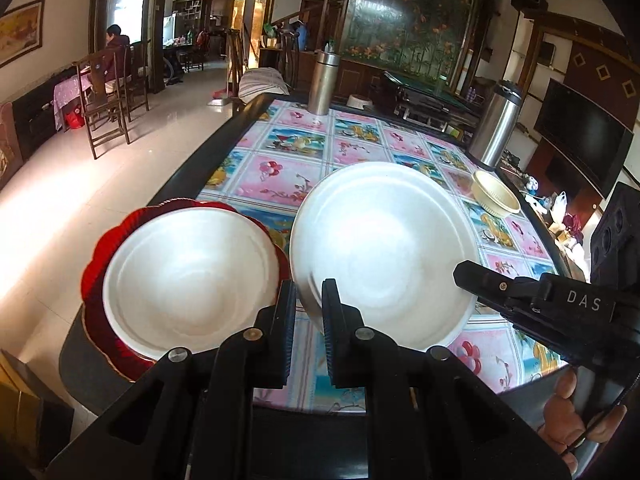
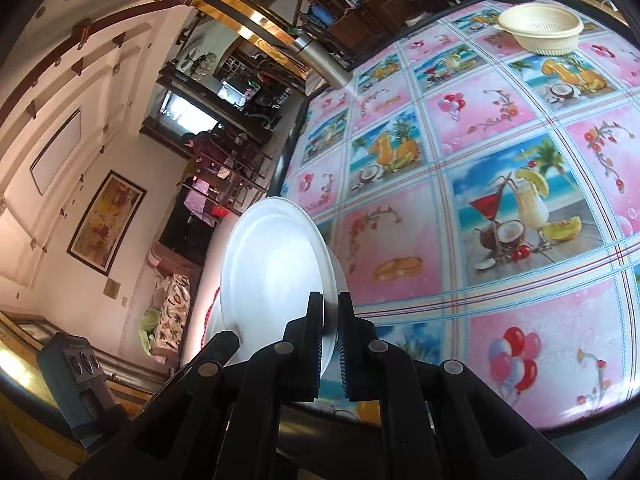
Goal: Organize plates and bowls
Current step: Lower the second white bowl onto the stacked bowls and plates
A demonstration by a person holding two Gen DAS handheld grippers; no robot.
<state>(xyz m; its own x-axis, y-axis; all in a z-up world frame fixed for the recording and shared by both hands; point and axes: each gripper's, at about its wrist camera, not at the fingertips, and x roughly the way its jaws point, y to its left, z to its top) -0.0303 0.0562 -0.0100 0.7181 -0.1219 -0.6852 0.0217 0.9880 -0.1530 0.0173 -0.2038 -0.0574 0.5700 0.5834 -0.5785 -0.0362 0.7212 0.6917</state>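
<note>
A large white bowl (image 1: 384,248) hangs tilted just above the table. My left gripper (image 1: 308,292) is shut on its near left rim. My right gripper (image 1: 464,270) reaches in from the right and is shut on the bowl's right rim; in the right wrist view my right gripper (image 2: 330,308) clamps the bowl (image 2: 276,272) edge-on. A second white bowl (image 1: 188,276) sits in a red scalloped plate (image 1: 94,268) at the table's near left edge, beside the held bowl.
The table has a pink and blue fruit-print cloth (image 1: 280,172). A cream colander bowl (image 1: 496,198) sits at the right edge, also in the right wrist view (image 2: 540,28). Two steel flasks (image 1: 323,82) (image 1: 498,124) stand at the far side. Chairs and a seated person (image 1: 114,56) are beyond.
</note>
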